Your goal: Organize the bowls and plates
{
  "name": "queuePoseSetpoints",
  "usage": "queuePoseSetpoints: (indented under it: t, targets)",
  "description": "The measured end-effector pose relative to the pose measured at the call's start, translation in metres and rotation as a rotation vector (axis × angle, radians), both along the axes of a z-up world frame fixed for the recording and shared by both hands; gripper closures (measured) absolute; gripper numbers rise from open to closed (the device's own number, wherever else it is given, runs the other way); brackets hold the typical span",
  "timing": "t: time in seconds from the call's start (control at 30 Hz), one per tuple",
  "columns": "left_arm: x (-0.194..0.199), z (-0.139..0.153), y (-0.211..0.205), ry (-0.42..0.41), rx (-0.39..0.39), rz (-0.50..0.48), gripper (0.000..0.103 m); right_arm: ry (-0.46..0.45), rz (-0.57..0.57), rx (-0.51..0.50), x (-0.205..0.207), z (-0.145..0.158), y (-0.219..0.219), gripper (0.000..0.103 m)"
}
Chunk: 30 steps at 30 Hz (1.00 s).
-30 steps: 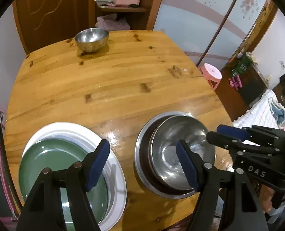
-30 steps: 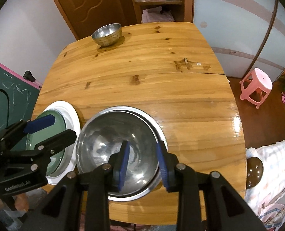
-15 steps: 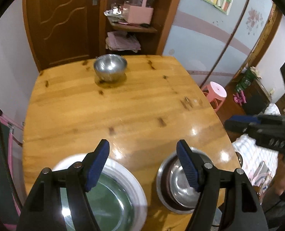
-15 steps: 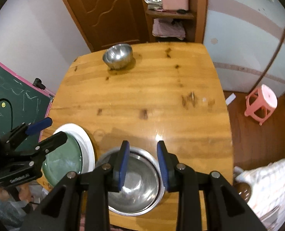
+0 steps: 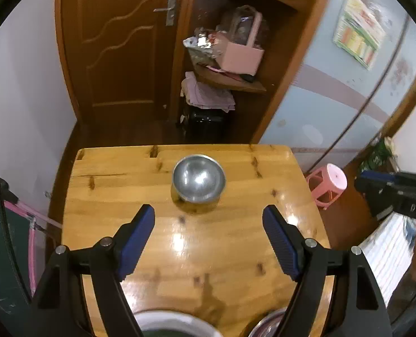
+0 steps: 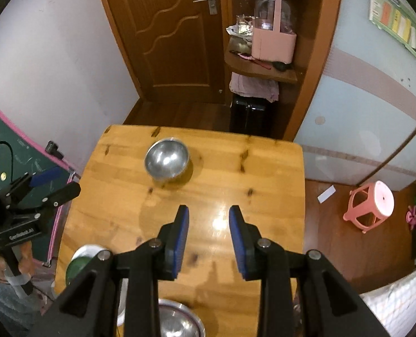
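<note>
A lone steel bowl (image 5: 198, 178) (image 6: 167, 163) stands upright near the far end of the wooden table (image 5: 208, 255). At the near edge I see a white plate holding a green plate (image 5: 174, 325) (image 6: 81, 261) and, to its right, nested steel bowls (image 5: 266, 323) (image 6: 177, 320). My left gripper (image 5: 208, 212) (image 6: 70, 179) hangs high over the table, its jaws opening with nothing between them. My right gripper (image 6: 209, 210) (image 5: 361, 185) also hovers above the table, with a narrow gap between its pads and nothing held.
Right of the table a pink stool (image 6: 373, 205) stands on the floor. Behind the table are a wooden door (image 6: 179, 28) and a shelf with a pink box (image 5: 241, 56). A green board with a pink frame (image 5: 8, 224) is on the left, and bedding (image 5: 387, 252) on the right.
Both grippers have risen and drawn back from the plates and nested bowls, which slid to the bottom of both views. The left jaws stand wider. The far bowl looks centred.
</note>
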<state>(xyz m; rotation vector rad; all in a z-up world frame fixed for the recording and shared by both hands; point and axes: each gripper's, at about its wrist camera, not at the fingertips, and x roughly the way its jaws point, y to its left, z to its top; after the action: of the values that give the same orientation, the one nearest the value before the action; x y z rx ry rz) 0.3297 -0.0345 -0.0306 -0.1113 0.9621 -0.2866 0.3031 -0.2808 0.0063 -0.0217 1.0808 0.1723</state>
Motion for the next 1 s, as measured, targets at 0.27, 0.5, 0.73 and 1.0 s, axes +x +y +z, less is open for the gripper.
queuePoseSetpoints:
  t: [0.27, 0.5, 0.73, 1.0]
  targets:
    - [0.1, -0.066, -0.003, 0.08, -0.001, 0.117, 0.025, 0.077, 0.031, 0.06, 0.093, -0.055, 0.01, 0.073]
    - [0.149, -0.147, 0.001, 0.209, 0.022, 0.185, 0.025, 0.209, 0.027, 0.143, 0.14, -0.133, 0.025, 0.073]
    - [0.162, -0.195, 0.009, 0.278, 0.027, 0.202, 0.025, 0.277, 0.022, 0.195, 0.157, -0.186, 0.05, 0.073]
    - [0.166, -0.216, 0.002, 0.302, -0.002, 0.153, 0.049, 0.298, 0.005, 0.205, 0.169, -0.21, 0.068, 0.074]
